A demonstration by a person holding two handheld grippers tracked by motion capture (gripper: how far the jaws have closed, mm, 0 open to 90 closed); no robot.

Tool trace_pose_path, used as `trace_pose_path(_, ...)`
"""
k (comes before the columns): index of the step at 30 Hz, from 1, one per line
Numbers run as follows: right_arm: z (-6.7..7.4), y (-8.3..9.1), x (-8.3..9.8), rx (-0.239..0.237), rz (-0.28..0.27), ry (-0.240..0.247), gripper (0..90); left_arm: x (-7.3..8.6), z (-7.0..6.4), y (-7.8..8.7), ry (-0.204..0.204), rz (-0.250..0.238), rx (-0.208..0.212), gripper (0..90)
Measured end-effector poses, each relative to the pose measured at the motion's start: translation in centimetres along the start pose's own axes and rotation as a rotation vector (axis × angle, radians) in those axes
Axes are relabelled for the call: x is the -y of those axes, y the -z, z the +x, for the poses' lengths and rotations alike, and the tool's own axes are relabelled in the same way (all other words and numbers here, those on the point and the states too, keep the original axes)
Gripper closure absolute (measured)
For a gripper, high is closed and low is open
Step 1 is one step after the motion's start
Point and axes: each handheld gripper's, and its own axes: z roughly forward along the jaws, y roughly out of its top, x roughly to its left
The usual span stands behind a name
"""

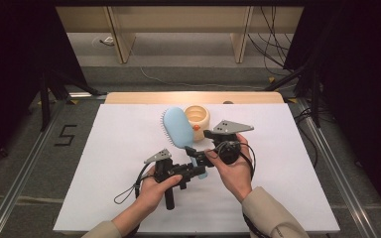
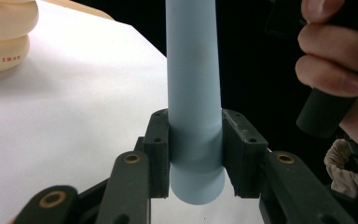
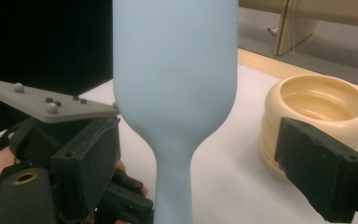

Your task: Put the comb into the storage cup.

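Note:
A light blue hairbrush (image 1: 178, 128) lies bristles down on the white table top (image 1: 119, 148), its head pointing away from me. My left gripper (image 1: 200, 171) is shut on the handle; in the left gripper view both pads press the round blue handle (image 2: 193, 93) near its end. My right gripper (image 1: 194, 154) stands open astride the brush's narrow neck (image 3: 175, 186). Its pads (image 3: 324, 168) are well clear of the neck on each side. A cream round cup (image 1: 197, 117) stands upright just right of the brush head.
The cream cup (image 3: 317, 107) sits close behind my right gripper's jaw and shows at the far left in the left gripper view (image 2: 2, 37). A wooden strip (image 1: 193, 97) edges the table's back. Free white surface lies left and right of the hands.

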Motion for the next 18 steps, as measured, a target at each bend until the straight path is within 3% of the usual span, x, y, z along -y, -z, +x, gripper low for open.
trace_pose_path(18,-0.5,0.7,-1.8,-0.015,-0.041,-0.010,9.3,0.0,0.0,0.1,-0.013,0.001,-0.006,64.4)
